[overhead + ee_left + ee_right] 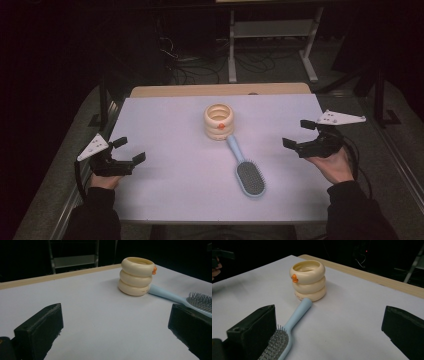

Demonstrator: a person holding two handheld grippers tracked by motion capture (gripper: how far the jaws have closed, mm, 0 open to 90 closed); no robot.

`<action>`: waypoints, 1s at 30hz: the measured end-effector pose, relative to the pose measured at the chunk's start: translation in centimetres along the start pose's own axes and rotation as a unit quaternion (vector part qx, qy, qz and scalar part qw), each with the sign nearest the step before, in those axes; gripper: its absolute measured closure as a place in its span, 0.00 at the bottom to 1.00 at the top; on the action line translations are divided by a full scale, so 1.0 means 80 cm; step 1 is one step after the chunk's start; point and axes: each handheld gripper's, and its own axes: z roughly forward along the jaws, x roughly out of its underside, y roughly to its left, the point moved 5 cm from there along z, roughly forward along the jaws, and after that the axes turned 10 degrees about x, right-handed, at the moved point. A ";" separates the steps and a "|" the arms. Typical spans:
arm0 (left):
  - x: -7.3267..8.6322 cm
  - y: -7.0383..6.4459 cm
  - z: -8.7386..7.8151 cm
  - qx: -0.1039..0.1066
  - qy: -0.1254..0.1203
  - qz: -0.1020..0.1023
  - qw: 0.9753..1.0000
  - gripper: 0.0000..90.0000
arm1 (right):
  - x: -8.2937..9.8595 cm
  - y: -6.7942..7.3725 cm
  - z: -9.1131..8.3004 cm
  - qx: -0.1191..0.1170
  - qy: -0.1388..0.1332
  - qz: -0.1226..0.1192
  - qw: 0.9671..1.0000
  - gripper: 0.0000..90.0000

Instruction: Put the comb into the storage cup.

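**Both my grippers spread wide, cup and brush between them**

I hold my left gripper (128, 150) at the near left of the white table (165, 190) and my right gripper (299, 134) at the right edge, each with its jaws standing wide apart and nothing between them. Neither touches anything on the table.

The cream ringed cup (219, 121) stands upright near the middle, a little toward the far side. The light blue hairbrush (246, 171) lies flat on the table nearer to me, bristles up, its handle end pointing at the cup's base and its head closer to my right side. Both are well apart from my grippers. Nothing lies on the open white surface between my left gripper and the cup; from my right gripper the way to the cup is open too, with the brush just to the side of it.

From my left gripper view, the cup (137, 276) shows three stacked rings, an orange knob just peeking at its right rim, and the brush handle seems to meet the cup's foot. From my right gripper view, the orange knob (294, 278) faces the camera fully, the cup's hollow inside shows, and the brush's (287, 333) metal bristles sit just beside my own jaw. My other hand shows at that view's top left corner.

Beyond the table's wooden far edge (220, 90), the high view shows a metal frame (272, 45) and cables on the dark floor.
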 end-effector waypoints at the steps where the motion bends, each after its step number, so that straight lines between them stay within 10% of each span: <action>1: 0.000 0.000 0.000 0.001 0.000 0.000 1.000 0.00 | -0.001 0.001 0.001 -0.001 0.001 -0.002 1.000 0.00; 30: 0.000 0.000 0.000 0.002 -0.001 -0.001 1.000 0.00 | -0.036 0.037 0.039 -0.041 0.036 -0.048 0.997 0.00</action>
